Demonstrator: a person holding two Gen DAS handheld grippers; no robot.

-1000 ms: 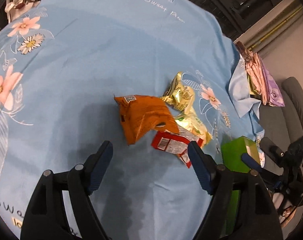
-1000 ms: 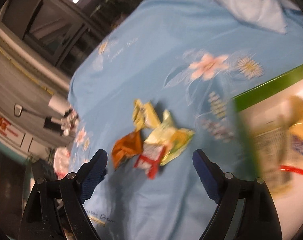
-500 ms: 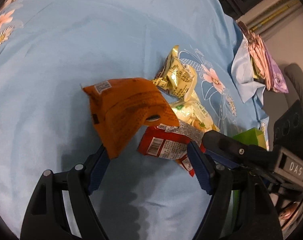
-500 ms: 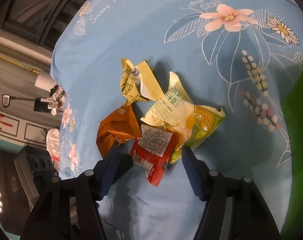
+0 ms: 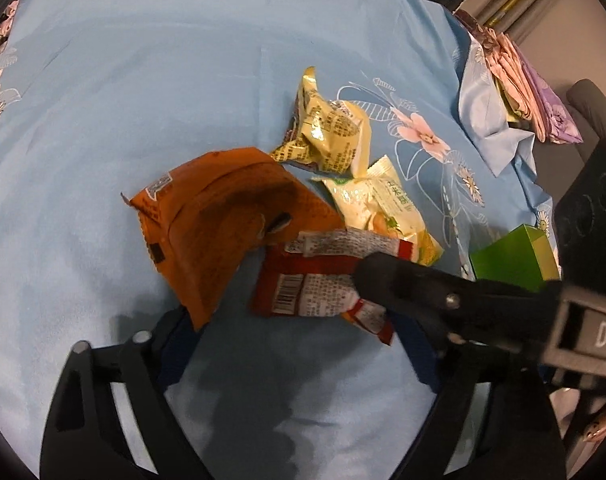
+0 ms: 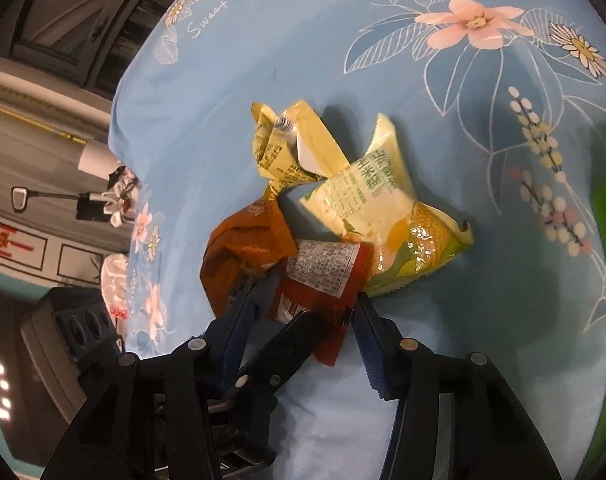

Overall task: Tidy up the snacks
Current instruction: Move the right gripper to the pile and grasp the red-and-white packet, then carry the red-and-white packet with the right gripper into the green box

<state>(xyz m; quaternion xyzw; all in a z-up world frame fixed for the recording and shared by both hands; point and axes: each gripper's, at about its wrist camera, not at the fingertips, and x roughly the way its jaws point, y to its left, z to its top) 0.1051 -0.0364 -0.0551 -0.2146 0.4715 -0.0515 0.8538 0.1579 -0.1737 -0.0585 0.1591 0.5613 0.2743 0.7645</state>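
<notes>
Both my grippers have closed in on the snack pile: left gripper [image 5: 299, 344] wide around the orange bag [image 5: 223, 232], right gripper [image 6: 307, 332] narrower, straddling the red packet [image 6: 323, 276].

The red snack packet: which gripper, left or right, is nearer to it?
Right. The right gripper straddles the red snack packet, its fingers on either side. The left gripper is open just short of it, one finger under the orange packet.

Black tools [image 5: 299, 344] (blue pads [image 6: 373, 350]).
</notes>
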